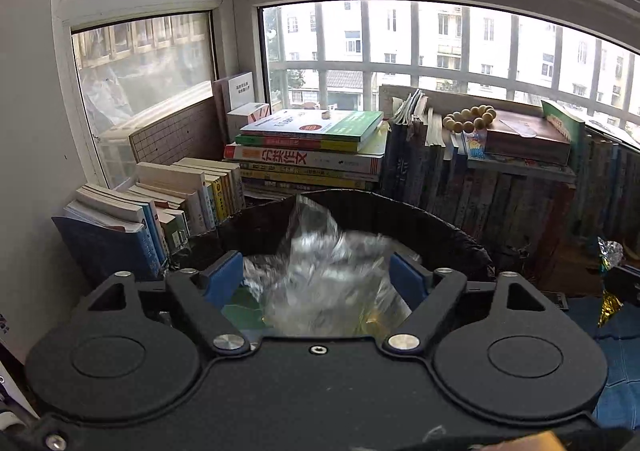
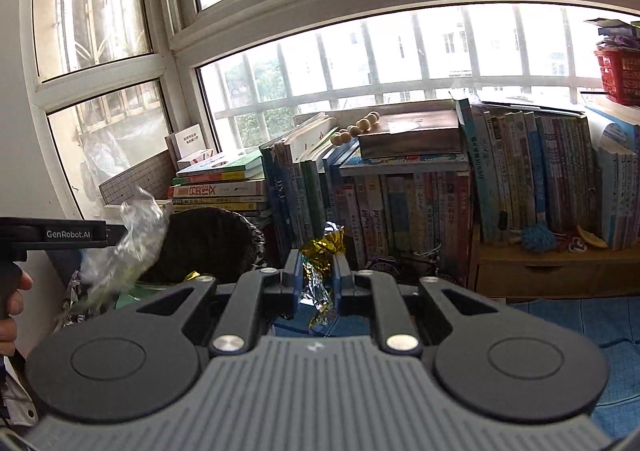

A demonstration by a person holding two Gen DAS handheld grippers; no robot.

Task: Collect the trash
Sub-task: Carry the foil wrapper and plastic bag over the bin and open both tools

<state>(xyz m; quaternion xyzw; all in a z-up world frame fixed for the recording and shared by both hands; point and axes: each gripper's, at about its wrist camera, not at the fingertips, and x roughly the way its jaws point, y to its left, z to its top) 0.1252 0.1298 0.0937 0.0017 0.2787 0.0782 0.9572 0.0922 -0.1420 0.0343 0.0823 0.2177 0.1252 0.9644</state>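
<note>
Ahead, the black-lined trash bin (image 1: 440, 235) stands against the stacked books (image 1: 312, 147). Over its mouth a crumpled clear plastic bag (image 1: 320, 267), blurred and glinting, sits between the wide-spread left tongs (image 1: 320, 275), untouched by either pad. Smaller, a twisted gold-and-silver foil wrapper (image 2: 320, 275) is pinched upright in the narrow right tongs (image 2: 317, 279).

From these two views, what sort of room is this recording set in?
Probably a home study corner or enclosed balcony: barred windows wrap the corner, packed rows of books run beneath them, and a lined trash bin stands in front.
</note>
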